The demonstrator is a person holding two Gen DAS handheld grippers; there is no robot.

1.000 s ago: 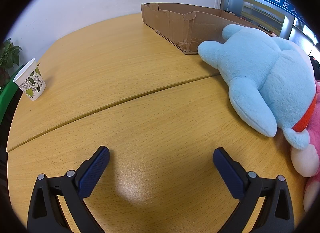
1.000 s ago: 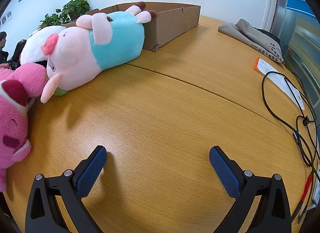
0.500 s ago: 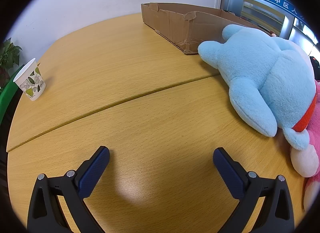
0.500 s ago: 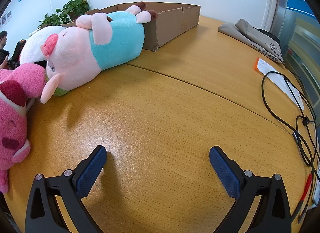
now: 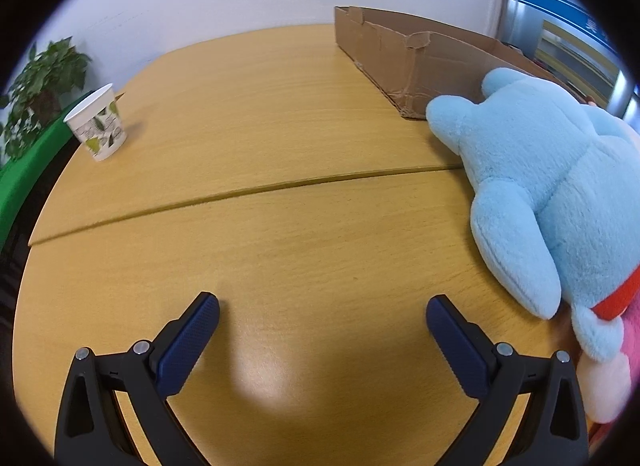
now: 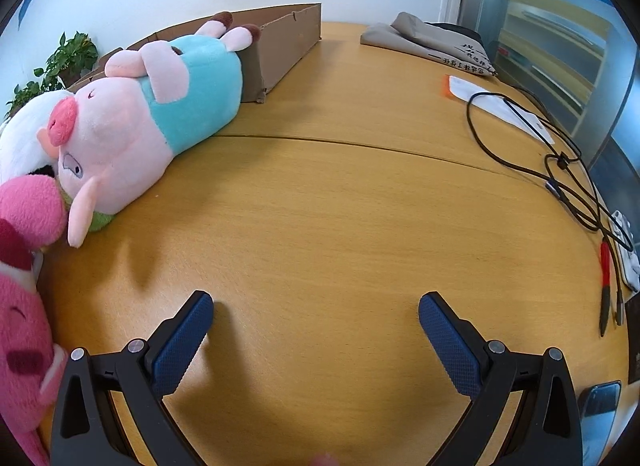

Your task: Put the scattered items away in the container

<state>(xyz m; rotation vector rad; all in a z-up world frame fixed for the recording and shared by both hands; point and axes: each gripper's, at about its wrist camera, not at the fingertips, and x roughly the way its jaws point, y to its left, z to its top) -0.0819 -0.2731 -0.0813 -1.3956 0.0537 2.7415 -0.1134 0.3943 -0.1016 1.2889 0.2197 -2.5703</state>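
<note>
1. Since the earlier frames, we find both views panned: in the left wrist view the cardboard box (image 5: 424, 61) and paper cup (image 5: 97, 127) sit further right; in the right wrist view the black cable (image 6: 532, 153) has come nearer the centre. No item has shifted on the table (image 5: 280, 225).
2. The left gripper (image 5: 322, 312) stands with jaws spread wide over bare wood, holding nothing. The right gripper (image 6: 316, 308) is likewise wide apart and empty.
3. Nothing is tidied yet. The blue plush (image 5: 552, 193) lies to the right of the left gripper, one limb touching the box's near corner. The pig plush (image 6: 148, 121) lies left of the right gripper, its hooves against the box wall. A pink plush (image 6: 24, 286) lies at the near left, touching the pig's ear.
4. We judge the plush toys light, soft and compressible, with a fuzzy pile that should not slip. We recommend pinching a limb or ear, as the bodies look too broad for the jaws.
5. The box is creased corrugated board, low-walled and open-topped; the table is smooth wood laminate.
</note>
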